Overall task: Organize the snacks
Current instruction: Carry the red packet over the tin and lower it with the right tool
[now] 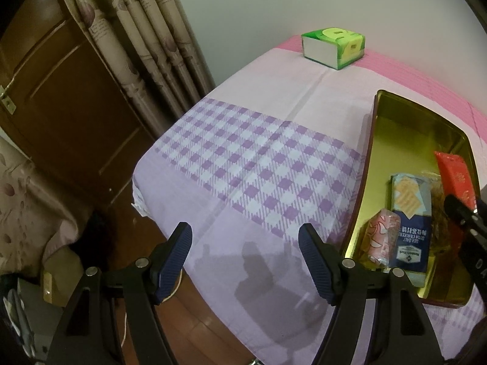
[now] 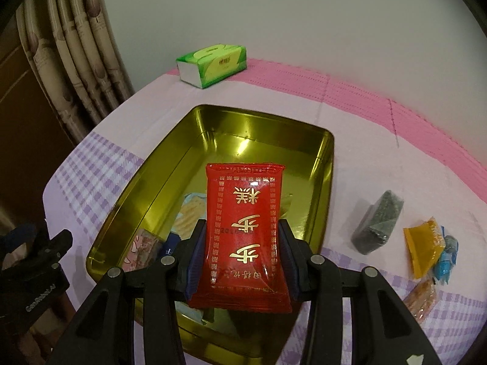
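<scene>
Currently, red packet (image 2: 243, 231): light, soft, slick foil pillow, likely crushable inside, clamped across its lower half between the right gripper (image 2: 240, 252) pads over the gold tin (image 2: 322, 164); left gripper (image 1: 245, 261) spread wide, holding nothing.

Black claw (image 1: 245, 261), ribbed blue pads (image 1: 173, 261)

The right gripper (image 2: 242, 258) clamps a red snack packet (image 2: 242, 231) over the near end of a gold tin (image 2: 322, 164). A dark packet (image 2: 377, 225) and orange packet (image 2: 421, 249) lie right of it on the tablecloth (image 2: 350, 103).
</scene>
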Action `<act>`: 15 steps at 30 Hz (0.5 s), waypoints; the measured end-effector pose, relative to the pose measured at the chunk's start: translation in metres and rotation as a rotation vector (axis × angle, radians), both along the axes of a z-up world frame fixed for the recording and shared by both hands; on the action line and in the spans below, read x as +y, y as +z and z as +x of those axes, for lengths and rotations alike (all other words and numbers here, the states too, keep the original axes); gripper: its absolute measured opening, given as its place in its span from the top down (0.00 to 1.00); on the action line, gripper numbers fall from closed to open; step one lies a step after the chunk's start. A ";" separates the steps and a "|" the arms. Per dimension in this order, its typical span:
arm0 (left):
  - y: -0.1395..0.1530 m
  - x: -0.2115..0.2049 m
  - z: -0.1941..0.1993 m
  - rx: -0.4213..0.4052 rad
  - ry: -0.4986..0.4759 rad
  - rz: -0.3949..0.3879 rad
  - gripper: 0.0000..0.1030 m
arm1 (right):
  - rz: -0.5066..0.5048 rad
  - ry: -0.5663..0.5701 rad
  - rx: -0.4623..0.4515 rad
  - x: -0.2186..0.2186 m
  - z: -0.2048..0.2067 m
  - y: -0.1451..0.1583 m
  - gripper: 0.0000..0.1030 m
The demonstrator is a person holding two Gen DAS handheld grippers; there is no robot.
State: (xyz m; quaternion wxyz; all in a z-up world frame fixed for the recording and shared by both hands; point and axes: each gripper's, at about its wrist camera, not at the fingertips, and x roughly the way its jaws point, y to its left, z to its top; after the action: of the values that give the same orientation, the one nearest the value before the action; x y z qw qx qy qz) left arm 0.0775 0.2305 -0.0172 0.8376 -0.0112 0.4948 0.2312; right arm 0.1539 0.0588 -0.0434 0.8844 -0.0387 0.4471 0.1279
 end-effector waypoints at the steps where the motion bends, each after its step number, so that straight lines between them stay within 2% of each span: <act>1: 0.000 0.001 0.000 0.000 0.003 -0.003 0.29 | -0.001 0.001 0.004 0.001 0.001 -0.002 0.60; 15: -0.002 0.000 0.000 0.004 0.001 -0.014 0.29 | 0.001 0.010 0.040 0.002 0.007 -0.014 0.59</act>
State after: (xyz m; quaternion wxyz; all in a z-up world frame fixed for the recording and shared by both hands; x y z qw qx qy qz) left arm 0.0771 0.2302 -0.0192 0.8364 -0.0165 0.4982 0.2281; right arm 0.1609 0.0607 -0.0572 0.8748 -0.0378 0.4644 0.1332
